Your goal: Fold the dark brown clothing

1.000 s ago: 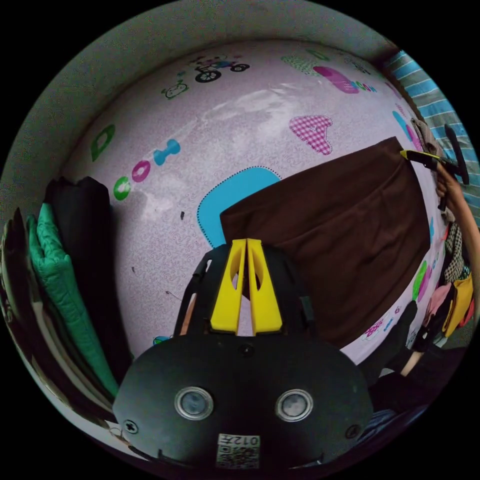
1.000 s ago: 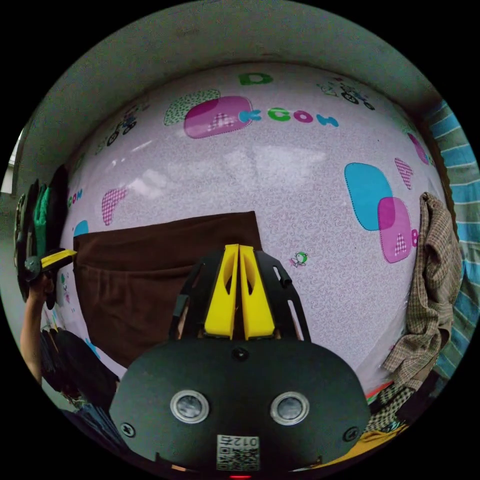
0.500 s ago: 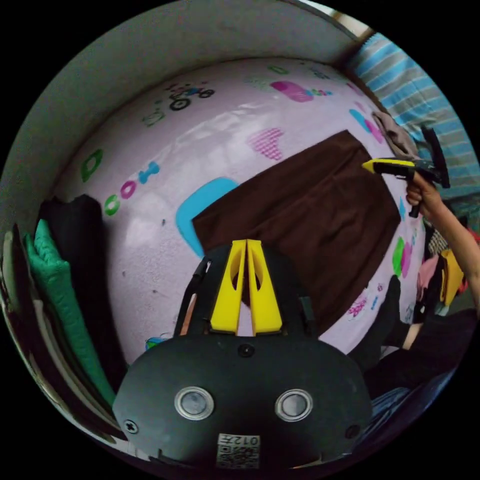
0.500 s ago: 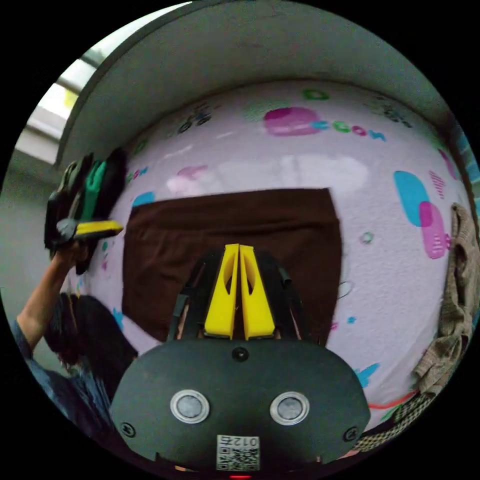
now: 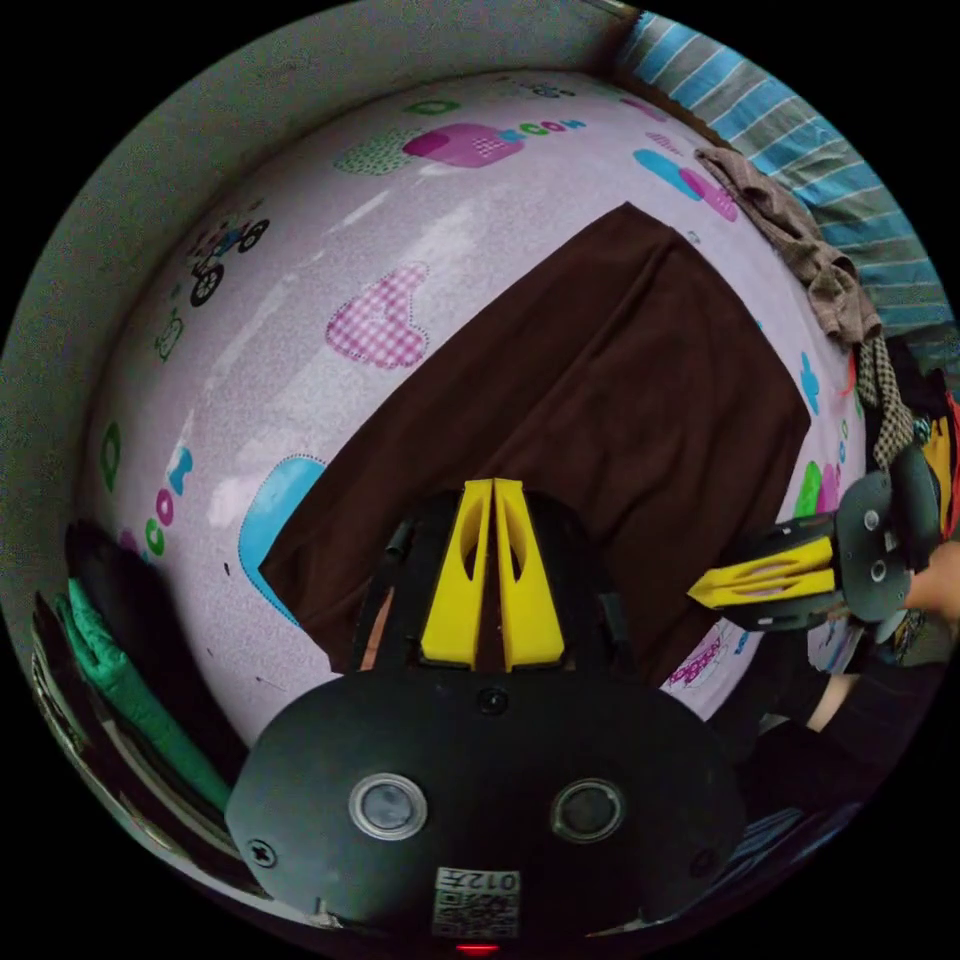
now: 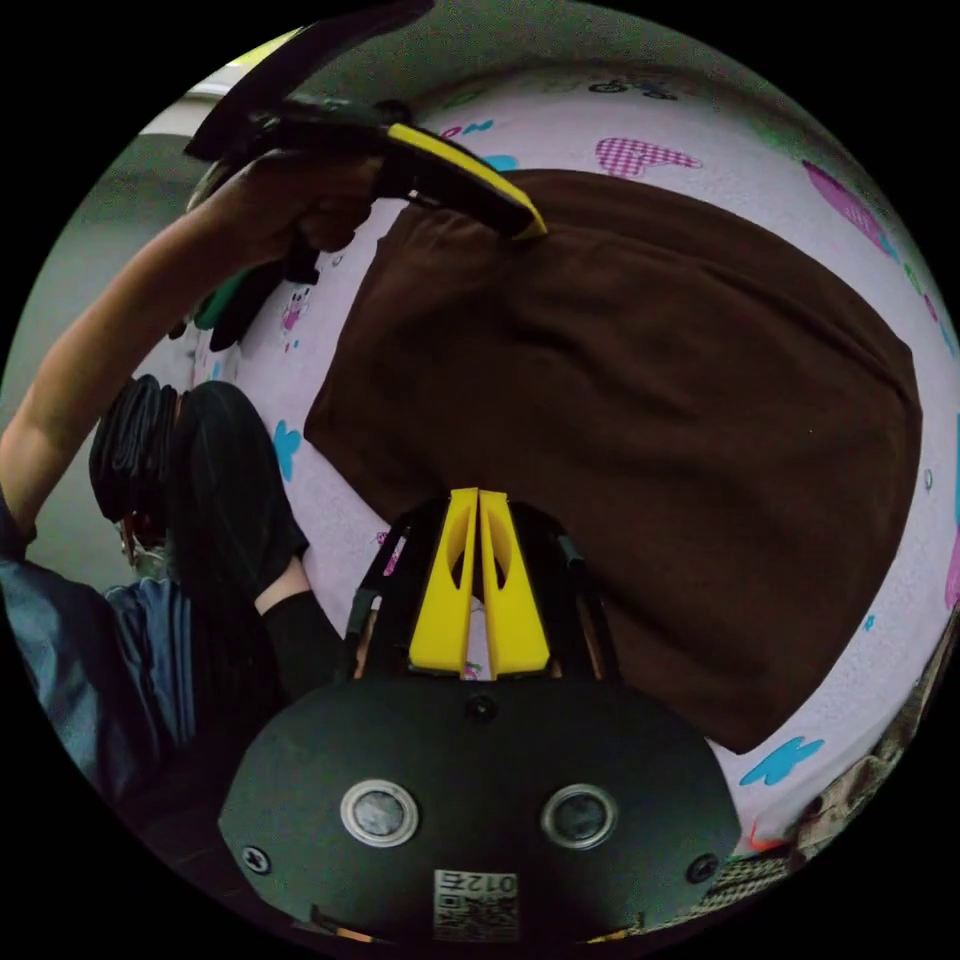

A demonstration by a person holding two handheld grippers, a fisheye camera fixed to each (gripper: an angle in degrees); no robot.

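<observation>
The dark brown clothing (image 5: pixel 600 400) lies flat as a wide rectangle on a pink patterned mat (image 5: pixel 300 250). My left gripper (image 5: pixel 493 485) is shut, its yellow jaws together over the cloth's near edge, with no cloth visibly pinched. In the left gripper view my right gripper (image 5: pixel 697 597) comes in from the right, jaws together, beside the cloth's near corner. In the right gripper view the brown clothing (image 6: pixel 650 380) spreads ahead, and my right gripper (image 6: pixel 478 493) is shut just above its near edge. A hand holds the left gripper (image 6: pixel 533 227) over the cloth's far left part.
A stack of folded clothes with a green quilted piece (image 5: pixel 120 680) stands at the mat's left edge. A checked beige garment (image 5: pixel 810 250) lies at the far right by a blue striped cloth (image 5: pixel 800 110). The person's dark-clad leg (image 6: pixel 220 480) rests beside the mat.
Both grippers have left the cloth's two far-apart corners and come in toward its near edge, close to each other. The cloth lies flat as before. Both stay shut.
</observation>
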